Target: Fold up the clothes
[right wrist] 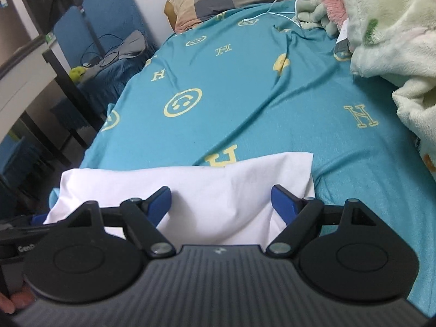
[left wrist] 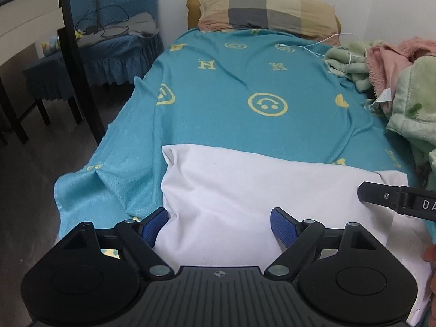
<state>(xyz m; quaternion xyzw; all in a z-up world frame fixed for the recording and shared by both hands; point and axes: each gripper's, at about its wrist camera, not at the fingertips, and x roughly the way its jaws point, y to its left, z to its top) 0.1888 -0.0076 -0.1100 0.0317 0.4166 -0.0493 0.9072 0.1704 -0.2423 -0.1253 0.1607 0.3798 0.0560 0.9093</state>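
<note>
Hiding white garment's [left wrist: 245, 196] near edge

Quick count: one white garment [left wrist: 231, 190] on one teal bedsheet [left wrist: 231, 81], one checked pillow [left wrist: 267, 8] at the head, one white charging cable [left wrist: 313, 45]. Two grippers, left gripper [left wrist: 219, 224] and right gripper [right wrist: 220, 201], both spread wide. Two blue-covered chairs [right wrist: 90, 27]. Fluffy blankets [right wrist: 381, 27] are piled up, can't count them.
</note>
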